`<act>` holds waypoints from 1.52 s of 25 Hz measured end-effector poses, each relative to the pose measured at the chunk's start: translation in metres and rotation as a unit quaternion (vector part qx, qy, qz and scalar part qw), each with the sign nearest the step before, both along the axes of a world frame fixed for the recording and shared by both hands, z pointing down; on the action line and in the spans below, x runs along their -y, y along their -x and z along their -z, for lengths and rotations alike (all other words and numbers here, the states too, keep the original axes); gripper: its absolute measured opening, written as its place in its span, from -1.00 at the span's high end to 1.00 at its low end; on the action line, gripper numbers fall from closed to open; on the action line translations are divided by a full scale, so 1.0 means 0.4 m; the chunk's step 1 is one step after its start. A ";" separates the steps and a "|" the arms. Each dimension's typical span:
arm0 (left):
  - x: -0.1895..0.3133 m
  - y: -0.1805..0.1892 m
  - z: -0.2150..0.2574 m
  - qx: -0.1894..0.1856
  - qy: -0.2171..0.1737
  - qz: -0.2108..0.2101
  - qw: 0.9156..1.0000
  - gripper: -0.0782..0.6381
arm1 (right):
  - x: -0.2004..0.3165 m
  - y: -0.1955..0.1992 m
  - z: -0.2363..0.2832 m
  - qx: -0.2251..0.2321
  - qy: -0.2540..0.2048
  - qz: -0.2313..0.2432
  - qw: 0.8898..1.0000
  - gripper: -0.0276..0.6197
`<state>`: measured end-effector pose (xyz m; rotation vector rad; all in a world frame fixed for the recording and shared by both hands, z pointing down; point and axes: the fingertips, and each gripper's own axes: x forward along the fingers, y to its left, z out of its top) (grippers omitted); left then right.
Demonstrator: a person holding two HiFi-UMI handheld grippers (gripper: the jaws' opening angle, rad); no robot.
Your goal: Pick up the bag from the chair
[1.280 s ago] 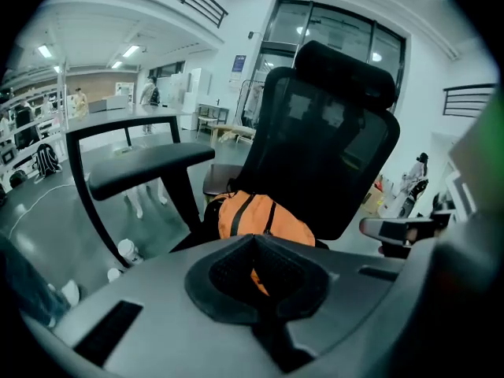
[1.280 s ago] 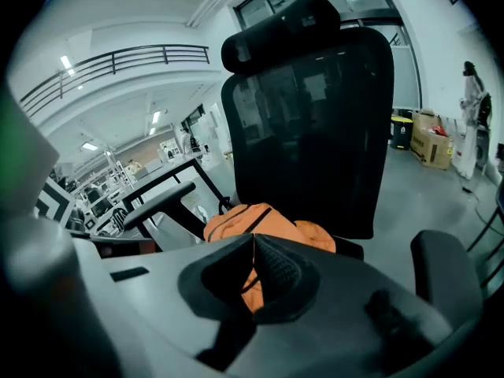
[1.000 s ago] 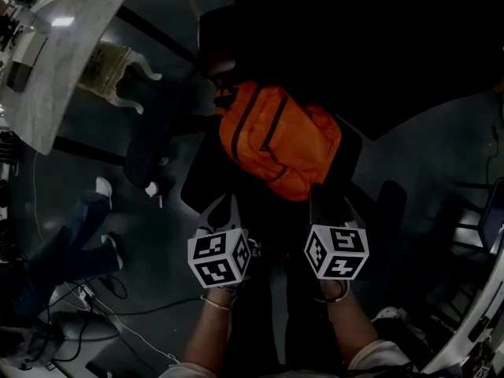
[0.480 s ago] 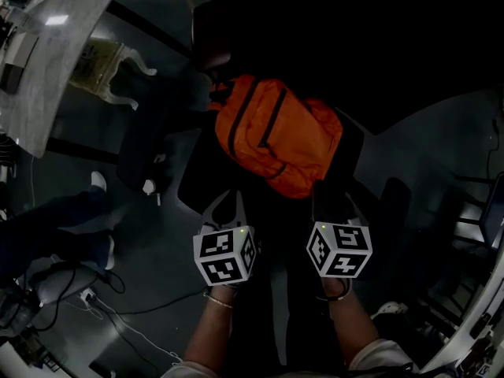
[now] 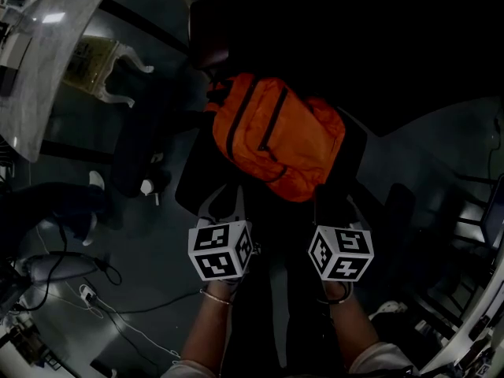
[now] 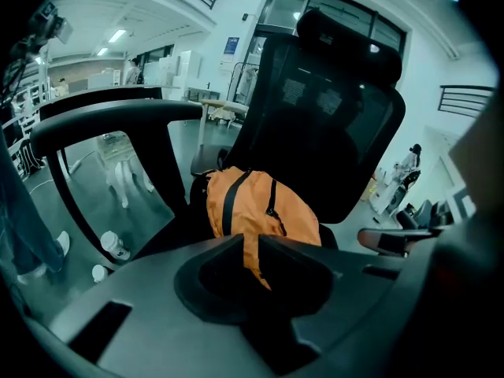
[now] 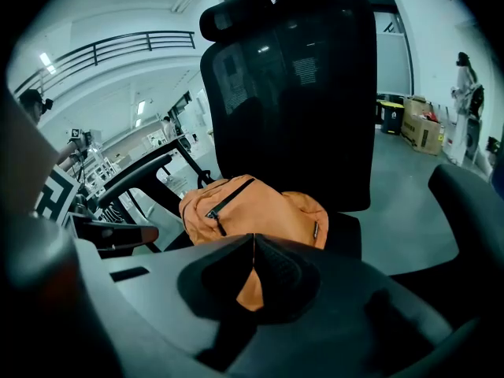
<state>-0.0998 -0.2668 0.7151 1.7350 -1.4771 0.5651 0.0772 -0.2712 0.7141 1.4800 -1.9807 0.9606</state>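
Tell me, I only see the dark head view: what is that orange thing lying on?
Observer: The orange bag lies on the seat of a black office chair, in front of its tall back with a headrest.
Operator: Is anything touching it?
Observer: No. The left gripper and right gripper both sit short of it, bag beyond their jaw tips.
Operator: Are they open?
Observer: The right's jaws are together; the left's have just been opening to a narrow slit, nothing between them.

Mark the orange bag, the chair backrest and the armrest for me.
orange bag (image 5: 303,144): head view, middle of its front panel.
chair backrest (image 7: 299,93): right gripper view, middle of the mesh.
armrest (image 6: 118,113): left gripper view, top pad.
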 end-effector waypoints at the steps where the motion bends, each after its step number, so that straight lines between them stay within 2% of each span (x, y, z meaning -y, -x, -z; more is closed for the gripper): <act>1: 0.006 0.002 -0.003 0.000 0.001 -0.001 1.000 0.61 | 0.002 0.000 -0.003 0.000 0.001 0.000 1.000 0.82; 14: 0.079 -0.003 -0.031 -0.014 0.000 -0.003 1.000 0.16 | 0.012 -0.001 -0.044 -0.006 0.018 0.006 1.000 0.82; 25: 0.150 0.007 -0.073 -0.036 0.003 0.030 0.999 -0.01 | 0.018 0.006 -0.091 -0.010 0.035 0.012 0.999 0.82; 38: 0.198 0.023 -0.117 -0.039 0.013 0.051 0.998 -0.06 | 0.021 0.012 -0.127 -0.013 0.051 0.025 0.998 0.82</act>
